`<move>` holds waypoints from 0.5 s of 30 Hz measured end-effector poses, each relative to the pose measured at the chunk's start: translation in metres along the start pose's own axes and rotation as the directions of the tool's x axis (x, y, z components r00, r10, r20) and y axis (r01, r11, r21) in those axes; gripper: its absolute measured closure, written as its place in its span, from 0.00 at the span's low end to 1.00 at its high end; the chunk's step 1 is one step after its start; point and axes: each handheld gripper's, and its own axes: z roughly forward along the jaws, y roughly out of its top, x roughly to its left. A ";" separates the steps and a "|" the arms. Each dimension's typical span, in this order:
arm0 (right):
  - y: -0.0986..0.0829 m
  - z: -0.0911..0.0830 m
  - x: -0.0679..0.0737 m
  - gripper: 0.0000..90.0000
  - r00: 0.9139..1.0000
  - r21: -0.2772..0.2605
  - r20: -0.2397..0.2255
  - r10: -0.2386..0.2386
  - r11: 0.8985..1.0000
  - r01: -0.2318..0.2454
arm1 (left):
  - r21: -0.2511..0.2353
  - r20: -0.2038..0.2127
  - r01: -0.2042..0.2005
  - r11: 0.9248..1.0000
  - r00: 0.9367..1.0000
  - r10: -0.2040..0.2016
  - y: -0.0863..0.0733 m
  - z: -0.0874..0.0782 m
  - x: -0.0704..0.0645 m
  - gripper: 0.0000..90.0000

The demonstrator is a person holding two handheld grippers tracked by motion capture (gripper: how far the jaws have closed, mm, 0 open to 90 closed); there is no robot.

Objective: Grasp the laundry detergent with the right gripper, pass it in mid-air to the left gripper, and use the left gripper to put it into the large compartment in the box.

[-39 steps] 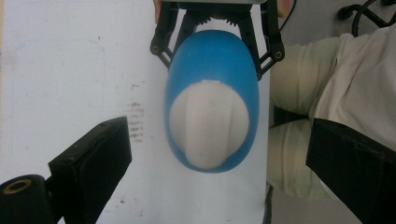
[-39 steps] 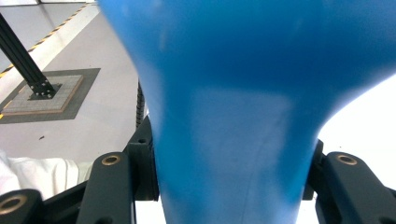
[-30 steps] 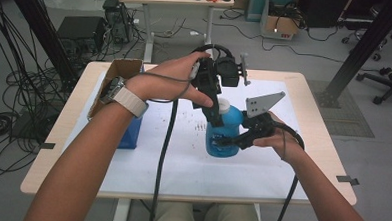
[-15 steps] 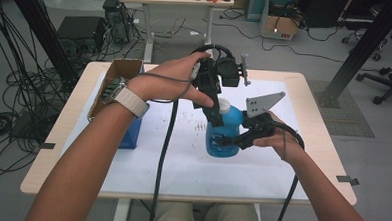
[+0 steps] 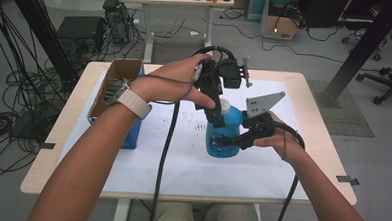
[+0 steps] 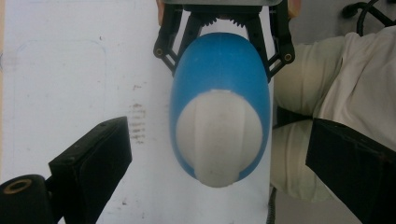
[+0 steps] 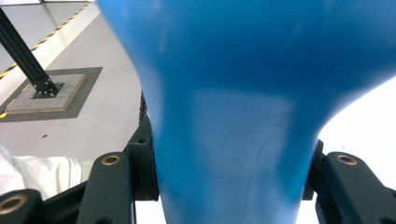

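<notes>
From where I stand, the lower part of the blue bottle point(image 5: 224, 137) is half hidden in the high view, with the right tongs point(image 5: 232, 140) wrapped across its front and a hand behind. Its label is too blurred to read. The bottle stands upright on the white sheet, a little right of centre of the frame, on the bench point(image 5: 313, 125). The right tongs are clamped on its body; the right gripper view is so close that the blue wall point(image 7: 233, 116) runs off the top and bottom, with a black jaw pressed to it at either lower corner.

The left tongs point(image 5: 215, 105) hang over the bottle's white cap point(image 5: 224, 107), which the hand and gripper body partly cover in the high view. The left gripper view looks straight down on that cap point(image 6: 219, 135), and there the jaws stand wide apart on either side of it, holding nothing, seemingly clear of it.

At centre left of the high view sits a cardboard box point(image 5: 116, 82) with a blue object point(image 5: 132, 132) beside it, mostly behind the left forearm. Small dark specks point(image 5: 196, 121) dot the sheet left of the bottle.
</notes>
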 end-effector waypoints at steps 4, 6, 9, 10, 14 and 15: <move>0.001 0.000 0.000 0.48 1.000 0.002 0.003 -0.003 1.000 0.003 | 0.001 0.000 0.001 1.000 1.000 -0.001 0.001 0.003 0.000 0.08; 0.001 0.000 0.000 0.48 1.000 0.003 -0.001 -0.005 1.000 0.005 | 0.000 -0.003 0.012 1.000 1.000 -0.012 0.001 0.004 -0.001 0.08; 0.001 0.000 0.001 0.48 1.000 0.005 0.002 -0.010 1.000 0.010 | 0.004 0.002 0.011 1.000 1.000 -0.011 0.002 0.006 0.000 0.09; 0.001 0.000 0.001 0.48 1.000 0.005 -0.001 -0.008 1.000 0.008 | 0.004 0.009 0.000 1.000 1.000 0.000 0.002 0.007 0.001 0.09; 0.002 0.000 0.001 0.48 1.000 0.007 0.001 -0.012 1.000 0.012 | 0.007 0.008 0.004 1.000 1.000 -0.004 0.003 0.009 0.000 0.09; 0.002 0.000 0.001 0.48 1.000 0.008 -0.001 -0.011 1.000 0.011 | 0.006 0.008 0.009 1.000 1.000 -0.009 0.003 0.009 0.000 0.09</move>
